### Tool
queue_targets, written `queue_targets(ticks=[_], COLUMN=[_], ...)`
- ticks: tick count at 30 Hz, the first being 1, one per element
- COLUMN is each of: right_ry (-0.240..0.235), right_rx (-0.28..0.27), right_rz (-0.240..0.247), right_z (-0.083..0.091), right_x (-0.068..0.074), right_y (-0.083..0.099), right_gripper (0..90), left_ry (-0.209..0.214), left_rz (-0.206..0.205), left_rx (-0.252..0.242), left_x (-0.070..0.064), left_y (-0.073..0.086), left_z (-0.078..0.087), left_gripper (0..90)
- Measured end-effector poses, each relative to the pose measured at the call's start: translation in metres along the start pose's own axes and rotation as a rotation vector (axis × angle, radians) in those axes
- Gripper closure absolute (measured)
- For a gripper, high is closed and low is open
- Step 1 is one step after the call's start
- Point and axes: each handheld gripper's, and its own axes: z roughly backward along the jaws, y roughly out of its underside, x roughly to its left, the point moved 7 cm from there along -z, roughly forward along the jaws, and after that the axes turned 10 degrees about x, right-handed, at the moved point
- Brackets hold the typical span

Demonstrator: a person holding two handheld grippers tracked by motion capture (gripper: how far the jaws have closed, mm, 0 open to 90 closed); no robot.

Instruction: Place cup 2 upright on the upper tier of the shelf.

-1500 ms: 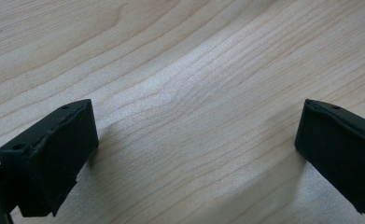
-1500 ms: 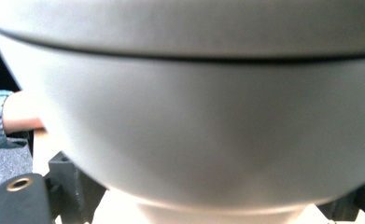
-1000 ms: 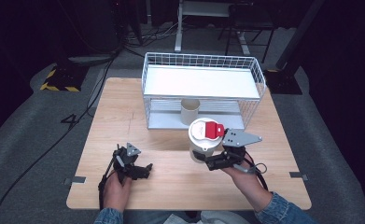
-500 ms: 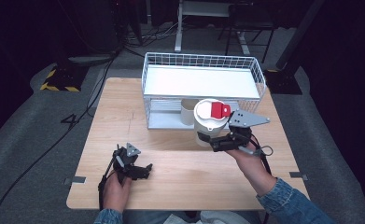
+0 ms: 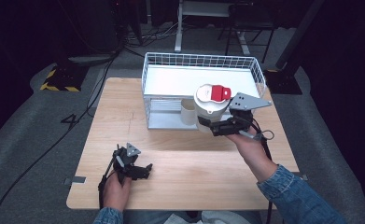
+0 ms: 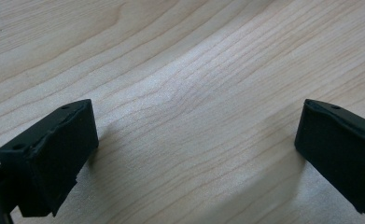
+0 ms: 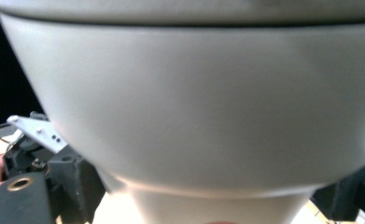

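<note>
A white tub with a white lid and a red tab (image 5: 211, 101) is held in the air by my right gripper (image 5: 214, 127), which is shut on its lower body. It hangs in front of the white wire rack (image 5: 201, 60), level with the rack's top shelf. In the right gripper view the tub's pale wall (image 7: 194, 107) is pressed close between the jaws. My left gripper (image 5: 145, 169) rests on the wooden table (image 5: 194, 168) near the front left. Its jaws stand wide open over bare wood (image 6: 194, 154).
A beige cup (image 5: 188, 111) stands on the rack's lower level, just left of the held tub. The rack sits at the back of the table. Dark floor, cables and a stand surround the table.
My right gripper has carried the tub up and away from the person, from low over the table to the rack's top shelf height. The left gripper has stayed put.
</note>
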Motion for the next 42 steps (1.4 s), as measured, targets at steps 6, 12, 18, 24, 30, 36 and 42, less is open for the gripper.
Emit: queue_targets(ticks=[6,12,18,24,30,36,42], right_ry=[0.029,0.051,0.083,0.103,0.14,0.167,0.185], right_rx=[-0.006,-0.011,-0.012,-0.009,-0.012,-0.021,-0.022], right_rz=[0.005,-0.008,-0.022,-0.044,-0.076,-0.093,-0.112], right_z=[0.0,-0.002,-0.005,-0.01,-0.019,-0.026,-0.034], right_x=[-0.012,-0.026,-0.045,-0.064,-0.087,-0.104,-0.118], right_y=[-0.017,-0.03,-0.039,-0.043,-0.047,-0.051,-0.049], right_gripper=[14.1,14.1,14.1,14.0,14.0,14.1,14.0], left_ry=[-0.001,-0.001,0.0,0.0,0.0,0.0,-0.003], left_rz=[-0.001,0.0,0.001,0.0,0.001,0.0,0.002], left_rx=[0.0,0.0,0.0,0.001,0.001,0.001,0.0], left_x=[0.0,0.0,0.0,0.0,0.0,0.0,0.0], left_y=[0.0,0.0,0.0,0.0,0.0,0.0,0.0], left_z=[0.0,0.0,0.0,0.0,0.0,0.0,0.0], left_gripper=[0.0,0.0,0.0,0.0,0.0,0.0,0.0])
